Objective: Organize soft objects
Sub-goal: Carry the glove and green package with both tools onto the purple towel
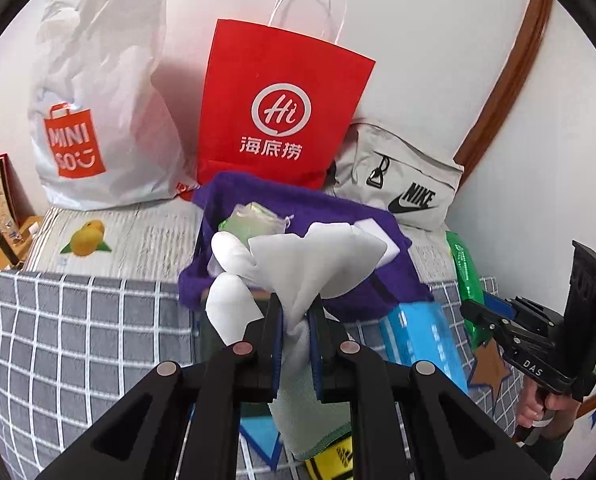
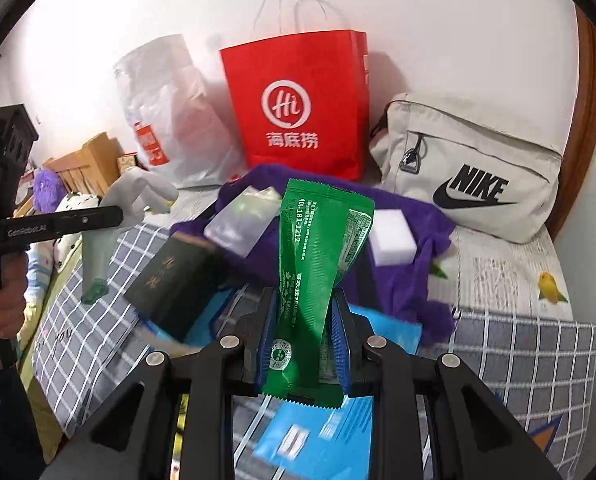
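Observation:
My left gripper is shut on a white glove with a green cuff, and the glove's fingers fan out above the jaws. In the right wrist view that same glove hangs from the left gripper at the left. My right gripper is shut on a green foil packet that stands up between the pads. Both are held above a purple cloth on the bed. On the cloth lie a white sponge block and a clear wrapped pack.
A red paper bag, a white plastic shopping bag and a grey Nike bag lean on the wall behind. A dark green box and blue packets lie on the grey checked bedcover. A hand holds the left tool.

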`<state>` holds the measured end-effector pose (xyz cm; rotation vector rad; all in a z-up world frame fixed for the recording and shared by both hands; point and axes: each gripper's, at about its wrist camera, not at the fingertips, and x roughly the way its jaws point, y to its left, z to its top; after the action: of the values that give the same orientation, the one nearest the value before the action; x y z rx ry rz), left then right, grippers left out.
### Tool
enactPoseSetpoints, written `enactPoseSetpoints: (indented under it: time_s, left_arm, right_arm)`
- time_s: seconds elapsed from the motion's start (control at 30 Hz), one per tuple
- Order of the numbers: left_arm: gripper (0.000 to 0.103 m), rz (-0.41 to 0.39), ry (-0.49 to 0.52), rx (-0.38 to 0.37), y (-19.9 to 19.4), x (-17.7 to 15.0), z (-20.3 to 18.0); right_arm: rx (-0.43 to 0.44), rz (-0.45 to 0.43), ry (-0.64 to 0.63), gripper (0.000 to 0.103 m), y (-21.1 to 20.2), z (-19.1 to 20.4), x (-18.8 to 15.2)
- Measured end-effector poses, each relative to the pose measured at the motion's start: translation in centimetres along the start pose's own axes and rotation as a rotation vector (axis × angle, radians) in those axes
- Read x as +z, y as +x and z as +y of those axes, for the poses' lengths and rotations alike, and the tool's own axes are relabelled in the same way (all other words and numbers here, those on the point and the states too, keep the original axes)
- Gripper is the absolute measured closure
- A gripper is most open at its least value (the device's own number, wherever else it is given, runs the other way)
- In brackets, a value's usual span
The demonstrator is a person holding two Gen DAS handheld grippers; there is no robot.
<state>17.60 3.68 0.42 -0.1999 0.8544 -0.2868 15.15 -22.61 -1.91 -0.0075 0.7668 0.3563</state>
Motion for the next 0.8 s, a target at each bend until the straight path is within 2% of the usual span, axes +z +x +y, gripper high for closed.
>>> enactPoseSetpoints:
  time_s: [0.3, 0.5, 0.8]
  left_arm:
    - [0.092, 0.008, 0.016, -0.001, 4.3, 4.6, -0.7]
    - [0.092, 0.044, 0.025, -0.003, 8.4, 6.6, -1.0]
    - [0.091, 0.104, 0.046, 0.022, 15.0, 8.0, -1.5]
  right_arm:
    - [0.004, 0.007, 0.002, 0.077, 3.9, -2.0, 3.8]
    - [0.027, 0.036, -0.005, 0.077, 7.2, -2.9, 5.4]
    - [0.059, 0.14, -0.018, 0.077, 13.0, -3.5, 6.0]
